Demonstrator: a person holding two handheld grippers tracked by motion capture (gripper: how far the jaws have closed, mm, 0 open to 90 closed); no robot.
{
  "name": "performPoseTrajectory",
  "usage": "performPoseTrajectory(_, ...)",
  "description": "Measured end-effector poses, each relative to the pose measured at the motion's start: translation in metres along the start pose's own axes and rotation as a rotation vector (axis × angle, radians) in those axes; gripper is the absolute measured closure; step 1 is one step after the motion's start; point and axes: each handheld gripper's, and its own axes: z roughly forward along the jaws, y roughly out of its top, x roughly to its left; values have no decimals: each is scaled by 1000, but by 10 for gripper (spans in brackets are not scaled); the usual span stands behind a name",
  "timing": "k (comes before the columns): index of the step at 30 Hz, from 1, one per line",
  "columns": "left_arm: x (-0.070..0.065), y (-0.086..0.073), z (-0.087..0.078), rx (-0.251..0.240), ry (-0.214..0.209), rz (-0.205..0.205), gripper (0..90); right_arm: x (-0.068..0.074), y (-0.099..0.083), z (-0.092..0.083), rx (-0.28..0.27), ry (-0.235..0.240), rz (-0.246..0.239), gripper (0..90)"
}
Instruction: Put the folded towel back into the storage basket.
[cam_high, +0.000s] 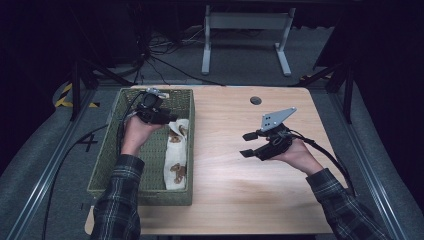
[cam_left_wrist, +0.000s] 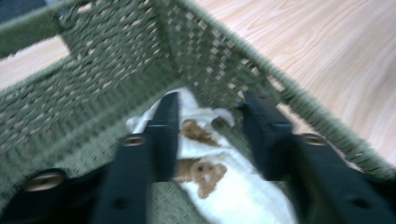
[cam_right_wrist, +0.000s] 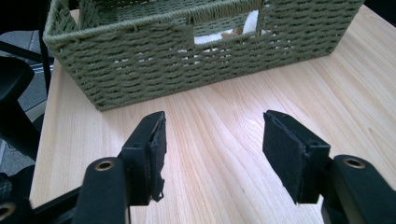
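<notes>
Green woven fibre is making up the basket (cam_high: 106, 165) that is being carried by the left part of the wooden bench (cam_high: 240, 175). A white cloth (cam_high: 176, 165) printed with brown bears is being held inside that basket, lying along its right wall from the middle toward the near end. In the left claw view the cloth (cam_left_wrist: 243, 196) is being seen on the basket floor, near a corner of the weave (cam_left_wrist: 116, 79).

The left claw (cam_high: 172, 118) is being held by the left hand (cam_high: 134, 131) over the far half of the basket, pointing toward the right wall, just above the far end of the cloth. Its jaws are being kept spread, with the cloth seen in the gap beyond them; no pad is pressing on the fabric, and nothing is being pinched.

The right claw (cam_high: 246, 145) is being held by the right hand (cam_high: 300, 156) above bare wood, well apart from the basket and pointing leftward at it. In the right claw view its pads (cam_right_wrist: 158, 156) are being kept spread, with only bench grain (cam_right_wrist: 219, 154) between them, and the basket's side (cam_right_wrist: 187, 60) is being faced.
</notes>
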Motion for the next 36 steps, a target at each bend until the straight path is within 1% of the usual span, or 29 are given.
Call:
performPoseTrajectory(1,2,-1,3,28,24,-6,686,0,-1,0,-1,-1,0,403)
performPoseTrajectory(2,3,-2,5,43,34,-8,735,0,-4,-1,-2,0,5,403)
performPoseTrajectory(3,5,-3,8,64,40,-10,776,0,-5,-1,-3,-2,4,403)
performPoseTrajectory(4,7,-4,13,89,55,-19,820,-1,-7,-1,-6,-2,7,403)
performPoseTrajectory(6,11,-6,19,114,85,-29,885,-1,-10,-2,-12,-1,16,404)
performPoseTrajectory(8,14,-7,25,136,98,-44,896,-2,-12,-2,-12,2,17,403)
performPoseTrajectory(9,16,-8,29,153,114,-45,897,-2,-12,-2,-13,2,16,404)
performPoseTrajectory(12,22,-12,38,176,141,-79,897,-3,-14,-3,-19,-1,21,405)
performPoseTrajectory(14,27,-17,44,221,157,-114,897,-2,-15,-4,-20,-1,24,405)
performPoseTrajectory(16,31,-21,49,261,179,-130,897,-2,-16,-4,-19,-3,25,405)
performPoseTrajectory(17,32,-23,52,270,176,-140,897,-2,-17,-4,-16,-4,23,405)
performPoseTrajectory(18,33,-25,56,277,161,-146,897,-2,-18,-4,-17,-1,27,405)
performPoseTrajectory(21,28,-22,63,280,122,-114,896,-2,-19,-4,-24,2,29,405)
performPoseTrajectory(22,25,-20,64,273,113,-102,896,-2,-19,-4,-25,3,28,405)
performPoseTrajectory(24,19,-14,64,229,72,-73,896,-1,-19,-4,-22,2,28,405)
performPoseTrajectory(25,17,-12,63,219,66,-63,896,-1,-19,-5,-21,0,26,405)
performPoseTrajectory(27,13,-9,61,185,41,-48,896,0,-18,-6,-21,-2,27,405)
performPoseTrajectory(29,12,-8,60,183,47,-41,896,0,-18,-7,-23,-3,25,405)
performPoseTrajectory(30,10,-6,55,157,47,-35,895,0,-18,-8,-22,-5,25,405)
performPoseTrajectory(32,9,-3,47,117,29,-41,893,0,-19,-9,-22,-7,24,405)
performPoseTrajectory(34,5,-1,38,75,7,-34,885,0,-19,-9,-17,-11,19,405)
performPoseTrajectory(35,3,1,34,62,-6,-27,880,-1,-20,-9,-15,-12,22,405)
performPoseTrajectory(36,3,1,34,62,-6,-27,878,-1,-21,-10,-12,-13,23,404)
